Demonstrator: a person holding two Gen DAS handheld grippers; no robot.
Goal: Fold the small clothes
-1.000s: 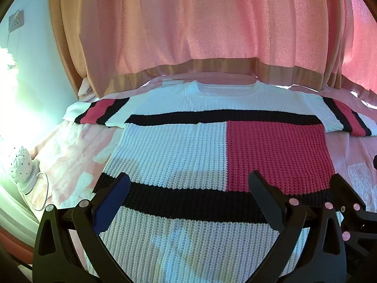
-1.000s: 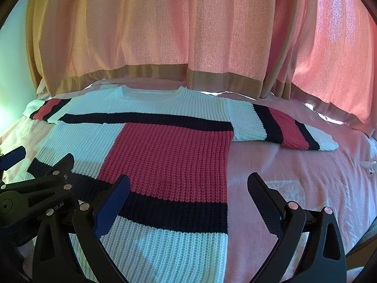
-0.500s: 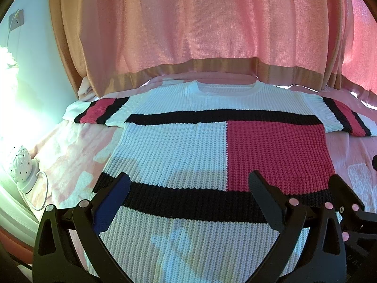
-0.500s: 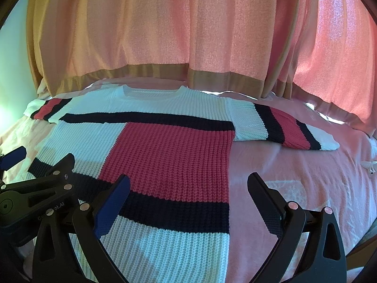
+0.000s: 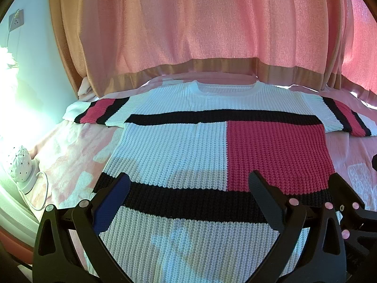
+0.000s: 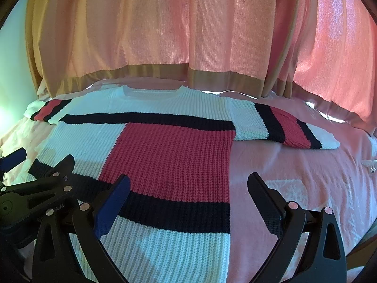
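Observation:
A knitted sweater [image 5: 174,148] in white, black and pink-red blocks lies flat, front up, on a pink bed, with both short sleeves spread out sideways. It also shows in the right wrist view [image 6: 169,155]. My left gripper [image 5: 188,186] is open and empty, hovering over the sweater's lower black band. My right gripper [image 6: 188,186] is open and empty over the sweater's lower right edge. The left gripper also shows at the left of the right wrist view [image 6: 14,160], and part of the right gripper shows at the right of the left wrist view [image 5: 348,202].
A pink bedsheet [image 6: 294,165] covers the bed around the sweater. Pink curtains [image 5: 200,23] with a tan hem hang just behind the bed. A small white dotted lamp [image 5: 20,162] with a cord stands at the left bedside. A wall socket [image 5: 16,20] is at the upper left.
The right wrist view has shifted very slightly; the sweater and the left gripper look unchanged. Both grippers stay open.

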